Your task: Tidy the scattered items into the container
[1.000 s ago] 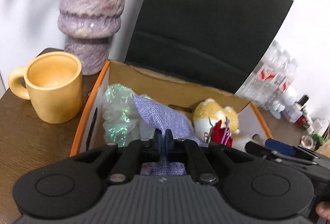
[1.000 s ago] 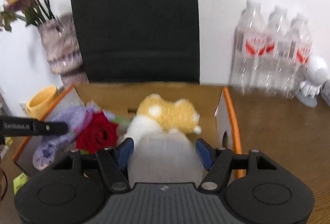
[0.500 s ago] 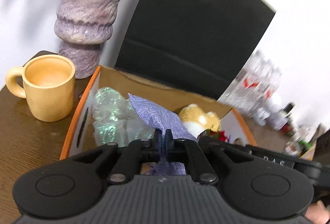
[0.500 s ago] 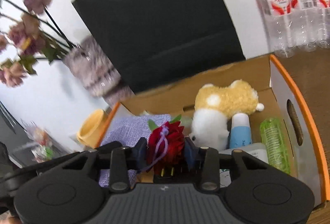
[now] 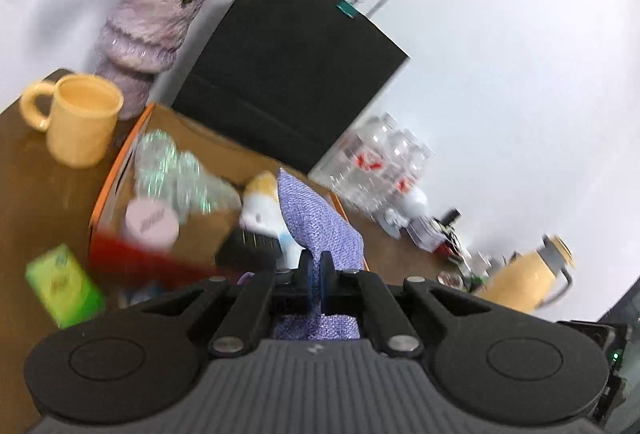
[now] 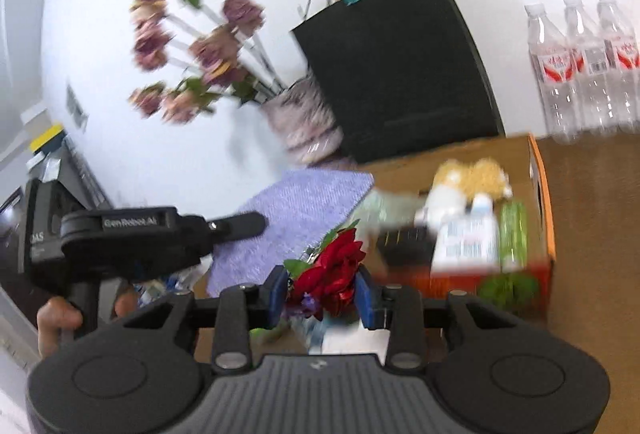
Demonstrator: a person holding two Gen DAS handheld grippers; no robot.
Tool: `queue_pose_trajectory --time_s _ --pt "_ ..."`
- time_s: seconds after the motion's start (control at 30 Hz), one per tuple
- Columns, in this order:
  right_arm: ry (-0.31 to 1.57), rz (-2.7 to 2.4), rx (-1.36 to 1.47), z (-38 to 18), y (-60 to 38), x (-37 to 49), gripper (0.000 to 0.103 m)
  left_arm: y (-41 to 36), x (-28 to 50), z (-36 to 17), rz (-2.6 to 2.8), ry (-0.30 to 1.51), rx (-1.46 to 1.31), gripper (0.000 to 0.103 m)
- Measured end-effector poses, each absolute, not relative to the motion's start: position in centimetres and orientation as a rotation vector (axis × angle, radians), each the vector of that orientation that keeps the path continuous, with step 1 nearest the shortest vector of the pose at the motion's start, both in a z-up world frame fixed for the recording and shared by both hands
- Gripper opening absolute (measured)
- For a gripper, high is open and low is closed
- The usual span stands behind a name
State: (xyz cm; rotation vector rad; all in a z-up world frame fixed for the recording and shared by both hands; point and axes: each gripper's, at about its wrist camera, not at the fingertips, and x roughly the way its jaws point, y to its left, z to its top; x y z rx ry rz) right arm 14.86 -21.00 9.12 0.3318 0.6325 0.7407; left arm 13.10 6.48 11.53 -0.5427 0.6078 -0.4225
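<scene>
The left claw [image 5: 316, 271] is pinched tight on the purple cloth [image 5: 320, 224]. The right claw [image 6: 323, 294] squeezes the red rose [image 6: 334, 274]. A second ago both sat low in the box [image 6: 540, 194]. Now both are lifted up, near its front left corner. So these two are out of the box, not tidied. The toy dog [image 6: 472, 176], bottle [image 6: 514, 234] and pink jar [image 5: 151, 221] lie in the box. A green pack [image 5: 64, 284] sits outside on the table [image 5: 36, 170].
</scene>
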Motion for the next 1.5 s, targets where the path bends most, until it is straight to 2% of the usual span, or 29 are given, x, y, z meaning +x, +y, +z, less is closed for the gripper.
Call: queue_pose_trajectory --time_s 0.13,0.5,0.67,0.77,0.83,0.9,0.93,1.03,1.23,1.4,1.5 --pt "0.666 0.759 0.281 7.0 -21.5 11.0 0.035 6.1 10.9 10.2 -0.407 0.625 -0.532 0.004" --pt "0.711 0.668 0.232 4.7 -22.5 7.9 0.035 6.4 12.8 13.0 -0.349 0.534 -0.508 0.004" --pt "0.730 0.613 0.243 3.8 -22.5 8.3 0.035 5.9 20.5 15.6 -0.249 0.509 -0.436 0.004" --pt "0.726 0.591 0.232 3.8 -22.3 8.1 0.035 5.3 26.5 13.7 -0.210 0.634 -0.398 0.007" --pt "0.723 0.574 0.217 3.9 -22.2 8.1 0.035 4.9 28.2 11.7 -0.169 0.718 -0.364 0.021" --pt "0.717 0.558 0.203 4.0 -22.3 8.0 0.035 4.7 27.3 10.9 -0.156 0.698 -0.321 0.069" --pt "0.714 0.554 0.199 4.1 -22.4 8.1 0.035 4.8 26.1 10.9 -0.158 0.667 -0.305 0.085" --pt "0.726 0.549 0.200 3.8 -22.5 8.6 0.035 5.1 22.6 11.3 -0.159 0.599 -0.254 0.088" --pt "0.748 0.570 0.192 2.9 -21.3 9.0 0.035 5.5 14.5 10.7 -0.122 0.657 -0.130 0.102" --pt "0.742 0.539 0.141 2.6 -20.1 9.1 0.036 3.5 9.7 6.6 -0.112 0.739 0.035 0.102" --pt "0.737 0.541 0.130 2.6 -19.5 9.0 0.036 2.9 8.4 4.9 -0.129 0.746 0.035 0.102"
